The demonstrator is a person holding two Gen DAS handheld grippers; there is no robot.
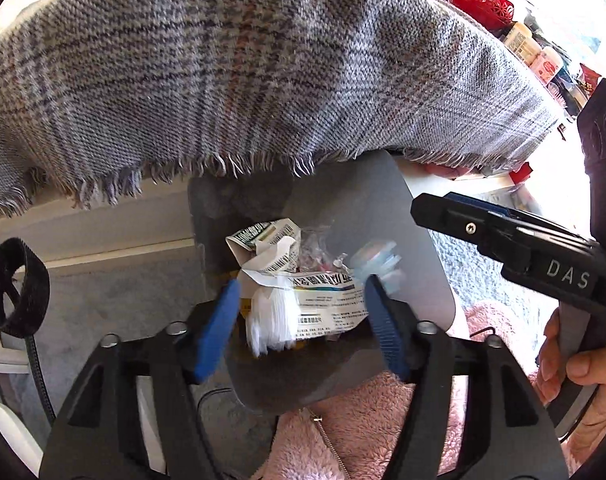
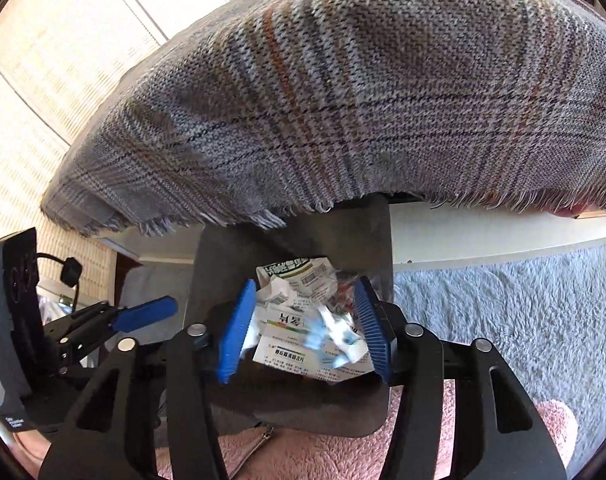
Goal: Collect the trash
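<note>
A grey bin (image 1: 407, 240) stands under the table edge, with crumpled printed cartons and wrappers (image 1: 303, 280) inside. My left gripper (image 1: 303, 322) hangs open over the bin's mouth. A blurred white piece (image 1: 271, 320) lies loose between its blue pads. My right gripper (image 2: 305, 326) is also open above the same bin (image 2: 223, 268), with a blurred blue-white scrap (image 2: 339, 336) loose between its pads and over the cartons (image 2: 299, 280). Each gripper shows in the other's view: the right (image 1: 435, 206) reaching in from the right side, the left (image 2: 159, 312) at the left.
A grey plaid blanket (image 1: 263, 64) with a frayed hem drapes over the table edge above the bin. Grey carpet (image 2: 503, 304) lies to the right and a pink fluffy garment (image 1: 367, 432) in front. A hand (image 1: 583, 372) grips the right handle. Bottles and a red basket (image 1: 483, 4) crowd the far right.
</note>
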